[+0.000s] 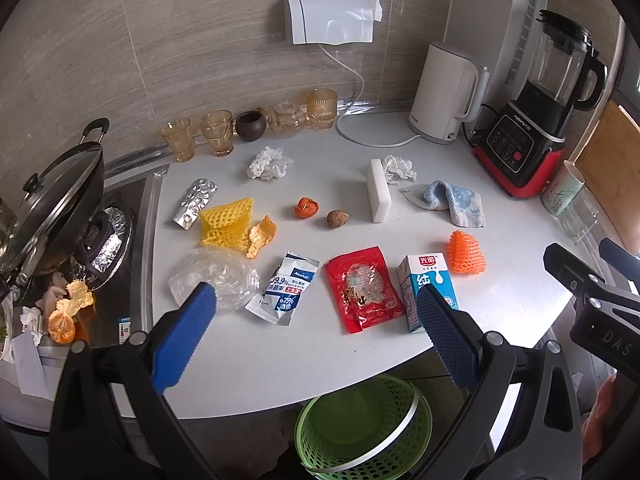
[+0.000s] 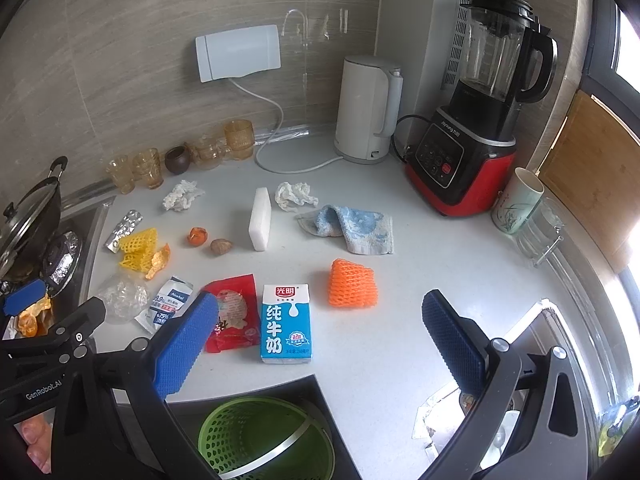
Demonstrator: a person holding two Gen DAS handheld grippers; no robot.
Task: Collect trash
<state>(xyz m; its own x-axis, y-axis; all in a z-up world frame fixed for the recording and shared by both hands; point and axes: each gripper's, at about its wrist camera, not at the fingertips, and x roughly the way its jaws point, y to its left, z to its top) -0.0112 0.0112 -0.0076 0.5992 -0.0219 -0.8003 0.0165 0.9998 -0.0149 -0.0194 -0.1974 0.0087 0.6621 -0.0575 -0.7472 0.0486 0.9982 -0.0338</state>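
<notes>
Your left gripper point(image 1: 316, 328) hangs over the near edge of the counter point(image 1: 400, 364) with its blue pads point(image 1: 184, 336) spread wide and nothing between them. Just ahead of it lie the alcohol wipe packet point(image 1: 286, 288) and the red sachet point(image 1: 362, 288); the clear plastic wrap point(image 1: 212, 276) sits by the left pad, and the milk carton point(image 1: 428, 288) stands just behind the right pad. Farther ahead you have the yellow foam net point(image 1: 228, 222), a peel point(image 1: 260, 236) touching it, the blister pack point(image 1: 196, 202), a small orange fruit point(image 1: 306, 207), a brown nut point(image 1: 337, 219) and a crumpled tissue point(image 1: 269, 163).

Your right gripper point(image 2: 320, 338) is also spread wide and empty. The milk carton point(image 2: 287, 324) stands between its pads, nearer the left one, not touched by either. The orange foam net point(image 2: 352, 284) is just beyond, and a second tissue point(image 2: 295, 196), the white sponge point(image 2: 260, 219) and the blue cloth point(image 2: 352, 226) lie farther ahead.

The green basket point(image 1: 362, 428) sits below both grippers, under the counter edge.
</notes>
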